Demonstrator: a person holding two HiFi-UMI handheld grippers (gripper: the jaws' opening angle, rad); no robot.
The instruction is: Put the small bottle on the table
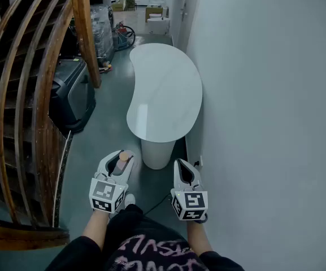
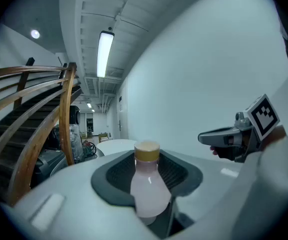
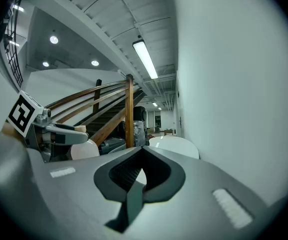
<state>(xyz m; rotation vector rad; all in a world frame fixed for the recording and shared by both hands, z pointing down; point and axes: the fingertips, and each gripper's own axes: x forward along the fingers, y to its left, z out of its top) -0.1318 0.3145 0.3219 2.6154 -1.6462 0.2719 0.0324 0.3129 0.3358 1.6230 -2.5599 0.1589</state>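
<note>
One bottle (image 2: pixel 146 186) clamped between left gripper (image 1: pixel 121 161) jaws, long axis along them, cap forward past tips. Table (image 1: pixel 165 95) straight ahead, slightly right, well apart. Right gripper (image 1: pixel 184 173) jaws closed, empty, just beside left, about level.

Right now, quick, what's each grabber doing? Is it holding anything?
Left gripper: closed on the small bottle.
Right gripper: closed, holding nothing.
</note>
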